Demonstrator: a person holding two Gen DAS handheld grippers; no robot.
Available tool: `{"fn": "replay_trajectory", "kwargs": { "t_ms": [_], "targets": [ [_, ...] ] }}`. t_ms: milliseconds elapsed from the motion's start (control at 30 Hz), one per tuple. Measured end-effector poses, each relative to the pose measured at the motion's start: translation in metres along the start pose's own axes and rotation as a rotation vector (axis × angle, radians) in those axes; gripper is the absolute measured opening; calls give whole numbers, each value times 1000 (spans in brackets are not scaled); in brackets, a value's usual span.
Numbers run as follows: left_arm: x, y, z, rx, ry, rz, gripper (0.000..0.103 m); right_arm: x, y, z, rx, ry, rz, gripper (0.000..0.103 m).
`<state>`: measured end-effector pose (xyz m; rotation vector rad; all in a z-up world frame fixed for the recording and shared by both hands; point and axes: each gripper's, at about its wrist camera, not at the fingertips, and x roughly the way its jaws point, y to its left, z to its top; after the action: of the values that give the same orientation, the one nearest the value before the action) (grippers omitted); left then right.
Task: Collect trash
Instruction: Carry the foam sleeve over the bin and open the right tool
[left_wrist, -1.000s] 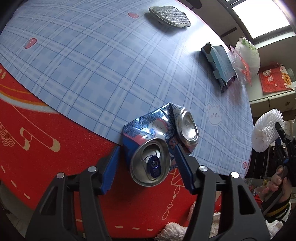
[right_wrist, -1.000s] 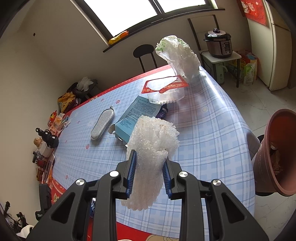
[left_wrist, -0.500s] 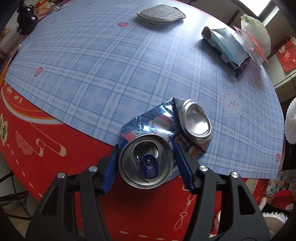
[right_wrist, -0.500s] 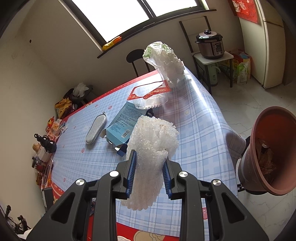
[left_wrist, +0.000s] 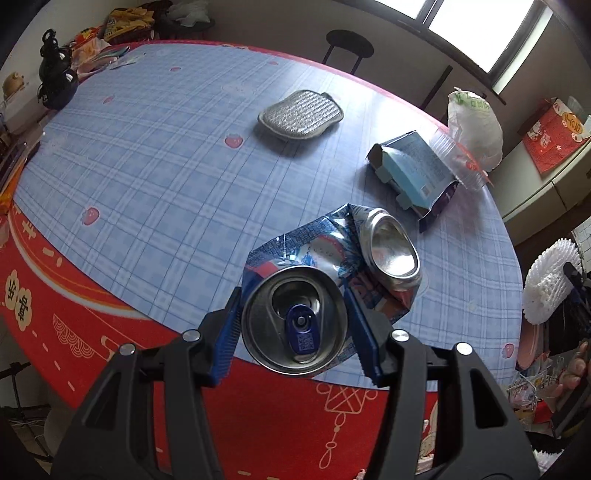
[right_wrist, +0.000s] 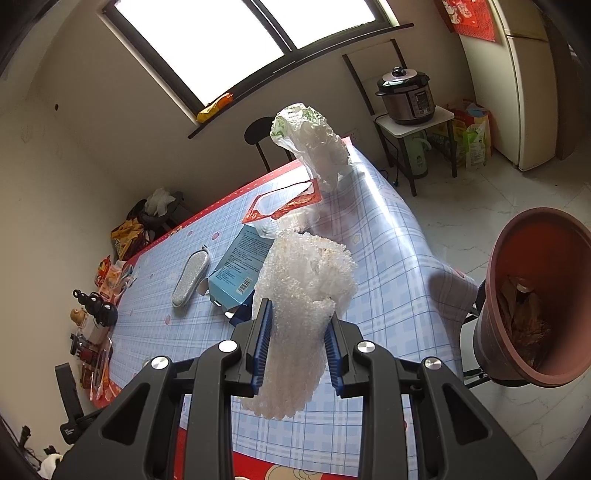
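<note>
Grips a crushed drink can (left_wrist: 325, 254) in the left gripper (left_wrist: 291, 299), blue pads pressed against either side of the can's top end, pull-tab and opening facing the camera. Has just been closing those jaws, with the can between them. Holds the can bent almost double, its dented base folded to the right, over the near part of the table (left_wrist: 147, 166) where the blue checked cloth meets the red border.

Clamps a wad of white foam wrap (right_wrist: 306, 269) in the right gripper (right_wrist: 299, 312), jaws narrow and squeezing the wad at its middle, with crumpled material bulging beyond the fingertips and hanging below the pads. Carries it above the near right part of the table, to the left of a brown bin (right_wrist: 535, 295) standing on the floor at the far right of the view, with brownish scraps inside.

Leaves on the tablecloth, well apart from both grippers: a silver mesh pad (left_wrist: 301, 114) towards the far middle; a light-blue carton (left_wrist: 417, 170) lying on its side to the right of the pad; just beyond the carton, a clear plastic tray (right_wrist: 284, 206) with a torn red film lid; and behind that, at the far right edge, a crumpled translucent plastic bag (right_wrist: 314, 144) standing upright.

Shows, past the table in the right wrist view, a pressure cooker (right_wrist: 406, 96) on a small stand by the wall.
</note>
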<state>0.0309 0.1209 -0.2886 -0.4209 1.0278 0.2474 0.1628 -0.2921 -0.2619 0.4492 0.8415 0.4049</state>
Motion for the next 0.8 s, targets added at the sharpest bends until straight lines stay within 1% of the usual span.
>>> {"fn": "replay_trajectory", "kwargs": {
  "t_ms": [133,233,300,467,567,700,733,767,800],
  "targets": [
    [-21,-31,25,49,-77,-61,56,-17,-25,8,29,-52,-44,28],
    [-32,-65,43,91,-123,-112,56,-33,-55,14,57,-92,-112,28],
    [-40,-86,51,117,-147,-144,56,-45,-81,17,84,-116,-173,28],
    [-52,-131,64,171,-175,-207,56,-68,-150,26,154,-163,-325,28],
    [-53,-157,66,203,-175,-228,56,-77,-187,31,191,-171,-388,28],
    [-47,-187,65,253,-155,-247,56,-82,-219,37,217,-164,-414,34],
    [-45,-193,64,267,-149,-252,56,-82,-223,38,222,-161,-413,39],
    [-43,-201,64,280,-144,-258,56,-84,-226,39,225,-162,-415,41],
    [-42,-209,63,292,-139,-264,56,-85,-229,40,226,-165,-424,48]
  ]
}}
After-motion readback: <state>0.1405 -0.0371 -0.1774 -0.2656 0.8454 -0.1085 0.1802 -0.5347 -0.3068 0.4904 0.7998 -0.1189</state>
